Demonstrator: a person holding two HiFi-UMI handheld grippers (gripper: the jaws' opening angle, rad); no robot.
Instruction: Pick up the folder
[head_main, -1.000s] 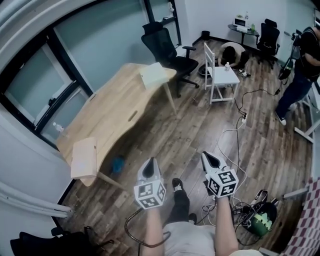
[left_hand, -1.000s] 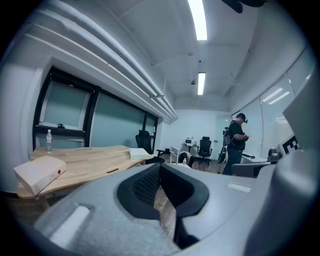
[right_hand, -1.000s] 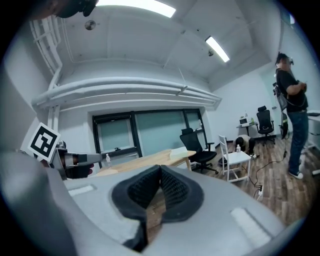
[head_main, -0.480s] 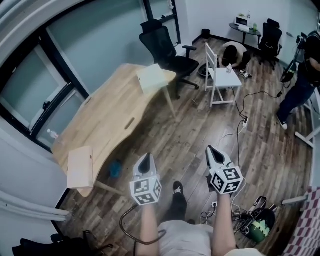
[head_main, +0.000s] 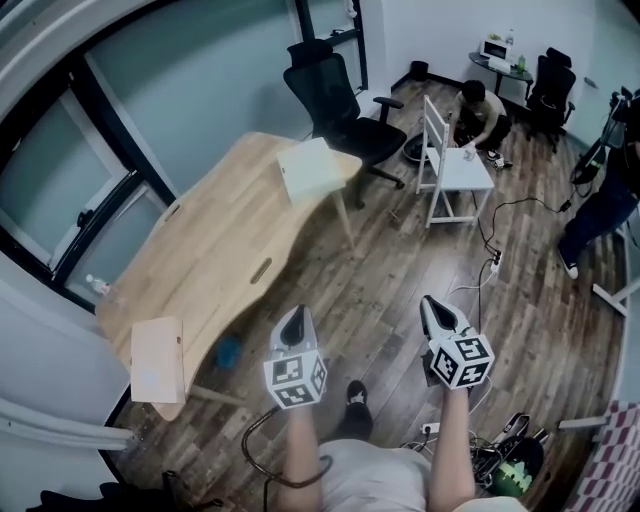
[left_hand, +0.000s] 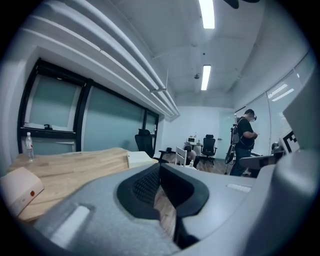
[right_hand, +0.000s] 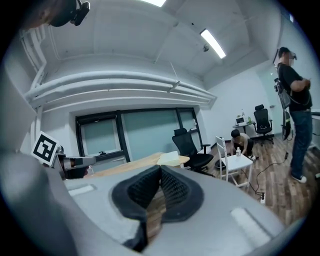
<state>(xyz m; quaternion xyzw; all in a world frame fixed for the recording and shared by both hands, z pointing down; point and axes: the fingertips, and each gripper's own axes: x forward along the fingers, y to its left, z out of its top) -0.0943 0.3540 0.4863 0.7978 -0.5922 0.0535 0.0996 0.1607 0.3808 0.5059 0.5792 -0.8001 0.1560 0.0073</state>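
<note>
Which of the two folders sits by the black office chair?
The far folder, on the table end beside that chair; the near folder lies at the opposite end.

light: cool, even, from ceiling strips (left_hand: 206, 12) above the desk (head_main: 230, 250) | shadows: soft, under the desk | distortion: strong fisheye, black corners | focus: nearest foreground blurred, desk sharp
</note>
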